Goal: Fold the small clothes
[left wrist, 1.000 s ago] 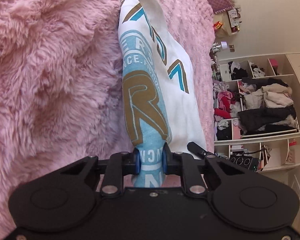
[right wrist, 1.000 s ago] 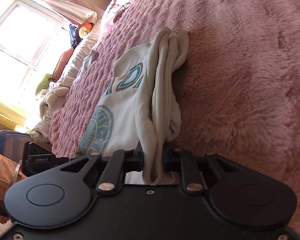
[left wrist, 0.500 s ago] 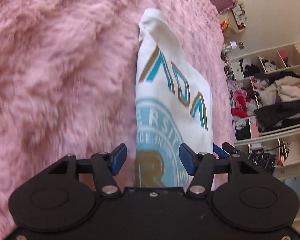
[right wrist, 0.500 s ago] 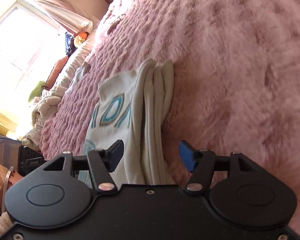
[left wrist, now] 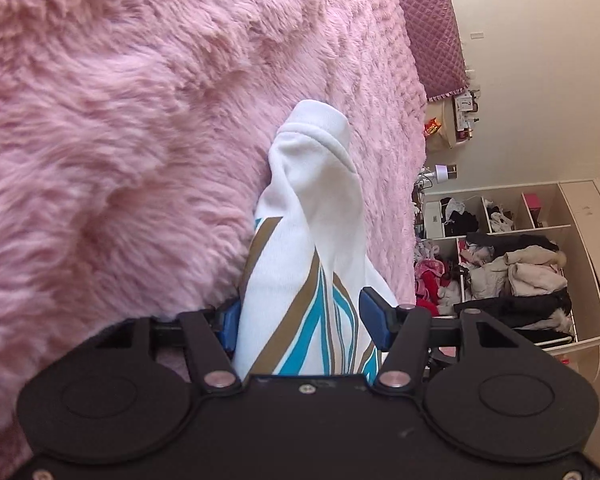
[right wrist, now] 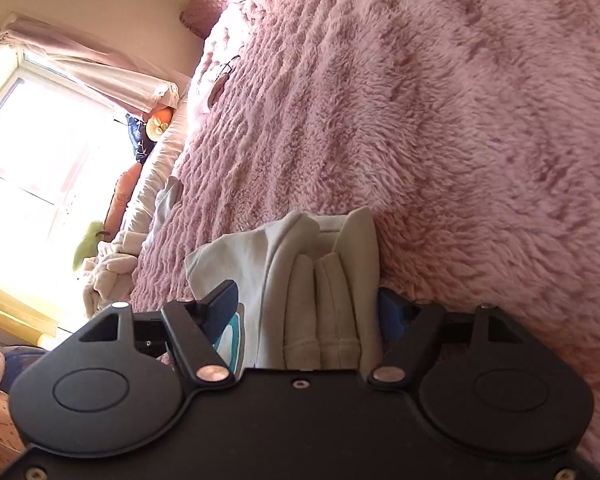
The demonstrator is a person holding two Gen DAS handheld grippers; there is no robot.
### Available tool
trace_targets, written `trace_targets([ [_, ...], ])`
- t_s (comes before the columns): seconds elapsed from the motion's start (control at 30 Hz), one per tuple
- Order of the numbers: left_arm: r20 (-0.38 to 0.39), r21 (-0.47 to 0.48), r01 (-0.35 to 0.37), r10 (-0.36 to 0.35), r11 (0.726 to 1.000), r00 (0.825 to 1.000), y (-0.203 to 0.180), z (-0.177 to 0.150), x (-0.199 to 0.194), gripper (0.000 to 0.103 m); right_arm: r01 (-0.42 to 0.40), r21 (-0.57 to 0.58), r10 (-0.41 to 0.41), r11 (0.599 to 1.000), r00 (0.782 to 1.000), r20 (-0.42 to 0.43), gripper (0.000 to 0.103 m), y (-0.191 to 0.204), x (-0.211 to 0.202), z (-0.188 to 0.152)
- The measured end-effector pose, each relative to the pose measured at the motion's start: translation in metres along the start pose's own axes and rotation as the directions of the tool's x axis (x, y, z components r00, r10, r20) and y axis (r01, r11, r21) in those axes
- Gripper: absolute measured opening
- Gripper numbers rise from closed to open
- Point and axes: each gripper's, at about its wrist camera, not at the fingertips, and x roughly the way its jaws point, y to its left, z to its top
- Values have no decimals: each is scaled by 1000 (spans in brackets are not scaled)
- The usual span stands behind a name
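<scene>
Both our grippers straddle a folded white garment on a pink furry blanket, jaws parted.

Nearest us, our left gripper (left wrist: 300, 330) has its blue-padded jaws apart, with the white garment (left wrist: 312, 248) running up between them; its brown and teal print lies in the gap, and the cloth brushes the left pad while the right pad stands just clear. Our right gripper (right wrist: 306, 314) likewise has its jaws apart, the garment's (right wrist: 324, 280) stacked folded edges sitting between them, close against the right pad. Beyond both sets of jaws, the pink furry blanket (left wrist: 140, 120) spreads away under the garment. Farther off, right of the left jaws, open shelves (left wrist: 508, 264) hold heaped clothing; left of the right jaws, a bright window (right wrist: 32, 152) with a pink curtain (right wrist: 100, 76).
</scene>
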Motion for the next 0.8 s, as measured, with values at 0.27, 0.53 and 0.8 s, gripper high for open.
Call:
trace_targets([
  [0.27,106,113,1,-13,994,994,-35,3,17,16,101,-113,-97,988,994,44,28,31,5,7],
  [0.53,158,258,-64,24,964,987,-67,29,29,19,114,-134,-96,984,986,133,28,39,17,32],
  [0.8,341,232,-126,41,964,939,-57,53,-15,47,276,-200,-234,940,949,212,47,45,-7,21],
])
